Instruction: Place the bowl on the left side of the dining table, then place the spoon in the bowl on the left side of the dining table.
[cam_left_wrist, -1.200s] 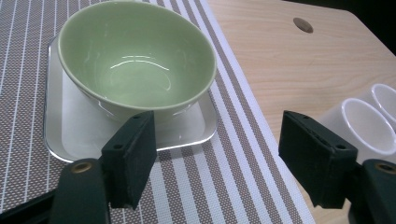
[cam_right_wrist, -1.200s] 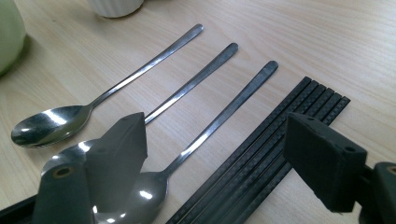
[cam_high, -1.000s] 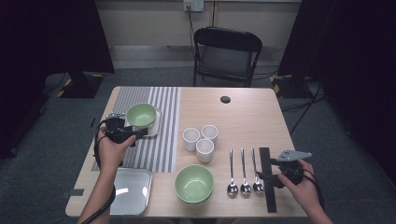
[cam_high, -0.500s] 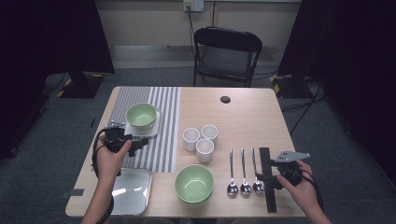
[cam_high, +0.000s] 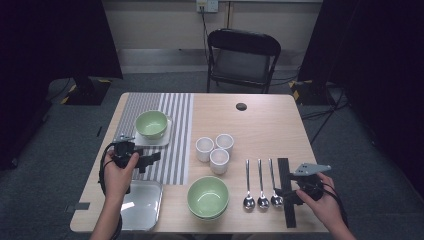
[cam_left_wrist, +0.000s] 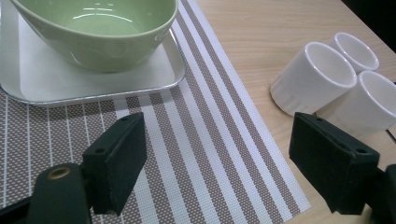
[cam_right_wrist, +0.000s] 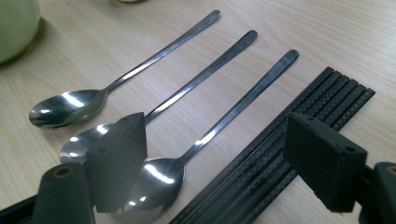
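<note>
Spoons (cam_high: 260, 184), three, steel, are lying side by side on the wooden table (cam_high: 260, 125) at its near right, bowls toward the person, handles pointing away; in the right gripper view the nearest spoon (cam_right_wrist: 196, 144) is sitting just under the spread jaws, its bowl partly behind one of them; black chopsticks (cam_high: 285, 190) are lying bundled just beside the spoons, on their right.
Right gripper (cam_high: 295, 192): the person's right hand (cam_high: 324, 205) is holding it low over the chopsticks and the spoon bowls; claw released, jaws standing wide apart and grasping nothing.
Left gripper (cam_high: 150, 160): the left hand (cam_high: 119, 172) is holding it over the striped placemat (cam_high: 172, 130); claw released, jaws wide apart with bare mat between them.
Green bowl (cam_high: 151, 123): sitting on a small white tray (cam_high: 161, 140) at the far part of the placemat, just ahead of the left gripper.
White cups (cam_high: 214, 148), three: standing upright, clustered close on the bare wood just right of the placemat.
Second green bowl (cam_high: 208, 197): sitting near the front edge, between a metal tray (cam_high: 142, 207) and the spoons.
Small black disc (cam_high: 241, 106): lying at the far side of the table; a folding chair (cam_high: 242, 59) is standing beyond.
</note>
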